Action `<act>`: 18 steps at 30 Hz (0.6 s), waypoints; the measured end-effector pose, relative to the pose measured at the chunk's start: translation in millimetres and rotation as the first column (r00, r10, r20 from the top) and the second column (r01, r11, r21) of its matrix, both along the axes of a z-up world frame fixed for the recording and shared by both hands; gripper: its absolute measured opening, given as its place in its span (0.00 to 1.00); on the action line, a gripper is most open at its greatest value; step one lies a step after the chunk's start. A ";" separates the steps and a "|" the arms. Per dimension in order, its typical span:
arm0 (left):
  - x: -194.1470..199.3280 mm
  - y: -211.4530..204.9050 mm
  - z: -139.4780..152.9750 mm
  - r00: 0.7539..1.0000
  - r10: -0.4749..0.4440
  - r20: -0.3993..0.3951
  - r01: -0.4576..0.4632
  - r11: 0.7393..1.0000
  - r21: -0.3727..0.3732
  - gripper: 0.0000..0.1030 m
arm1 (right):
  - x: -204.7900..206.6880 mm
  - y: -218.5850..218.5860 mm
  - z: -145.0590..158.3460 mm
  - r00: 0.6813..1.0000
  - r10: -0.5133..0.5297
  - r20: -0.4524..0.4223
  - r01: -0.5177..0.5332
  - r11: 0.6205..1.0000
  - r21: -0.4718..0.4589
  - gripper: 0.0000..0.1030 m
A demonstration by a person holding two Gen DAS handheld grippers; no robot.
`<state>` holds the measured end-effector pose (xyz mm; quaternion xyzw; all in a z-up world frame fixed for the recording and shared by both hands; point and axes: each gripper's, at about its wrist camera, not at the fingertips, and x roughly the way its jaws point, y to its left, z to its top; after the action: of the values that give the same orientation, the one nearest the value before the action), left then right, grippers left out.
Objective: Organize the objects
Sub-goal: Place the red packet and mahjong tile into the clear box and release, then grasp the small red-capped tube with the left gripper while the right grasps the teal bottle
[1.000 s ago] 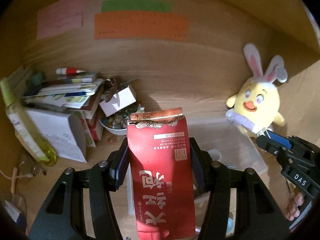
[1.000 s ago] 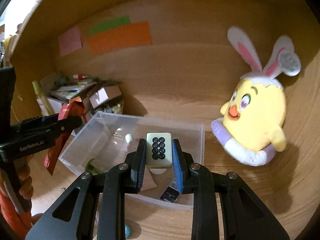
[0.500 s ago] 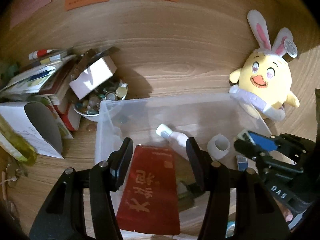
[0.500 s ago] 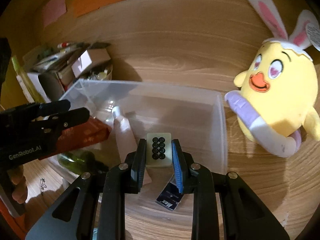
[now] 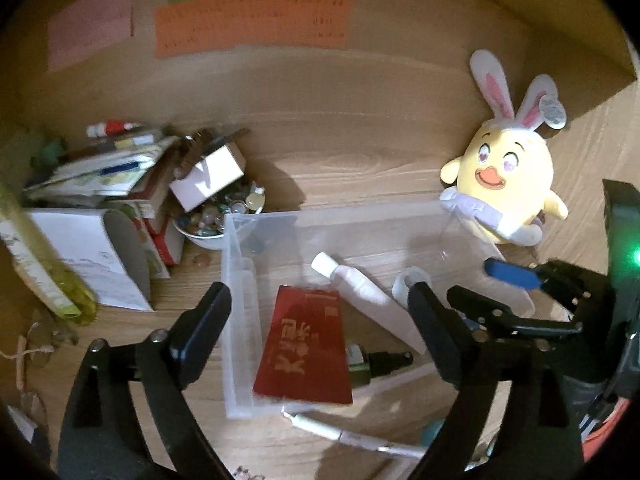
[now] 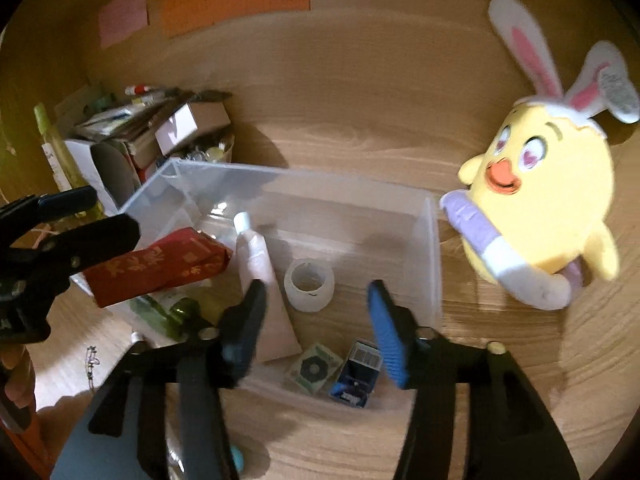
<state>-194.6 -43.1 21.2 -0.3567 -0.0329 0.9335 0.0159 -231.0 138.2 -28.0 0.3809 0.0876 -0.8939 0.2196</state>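
At the far left of the wooden tabletop (image 5: pixel 360 168) sits a cluttered pile: a tall yellow-green bottle (image 5: pixel 44 276), a white cardboard box (image 5: pixel 92 256), stacked booklets (image 5: pixel 100 168) and a small white bowl of coloured stones (image 5: pixel 218 220). Just right of it lies the clear rectangular plastic bin (image 5: pixel 236 320), which holds the task's things. The left gripper (image 5: pixel 320 316) hovers over the bin's near left part with its jaws spread wide and empty; below it the flat red foil pouch with gold lettering (image 5: pixel 304 348) lies in the bin, partly over a dark green glass bottle (image 5: pixel 360 364). Beside the pouch a white squeeze tube (image 6: pixel 260 280) lies slantwise, and a translucent roll of tape (image 6: pixel 309 284) rests right of it. The right gripper (image 6: pixel 316 320) also stands wide apart over the bin's near edge, holding nothing; under it lie a green-patterned mahjong tile (image 6: pixel 316 368) and a small blue packet (image 6: pixel 354 376). At the far right, outside the bin, leans a yellow plush chick with rabbit ears (image 6: pixel 548 208).
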 end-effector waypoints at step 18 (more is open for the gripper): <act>98.1 12.4 -13.7 0.999 -0.030 -0.018 0.029 0.998 -0.064 0.97 | 112.8 48.5 24.3 0.989 0.014 -0.145 -0.020 0.999 -0.038 0.79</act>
<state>-96.5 -30.7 7.5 -0.3487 0.0022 0.9370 0.0189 -118.2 186.7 -3.7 0.3099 0.0890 -0.9188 0.2275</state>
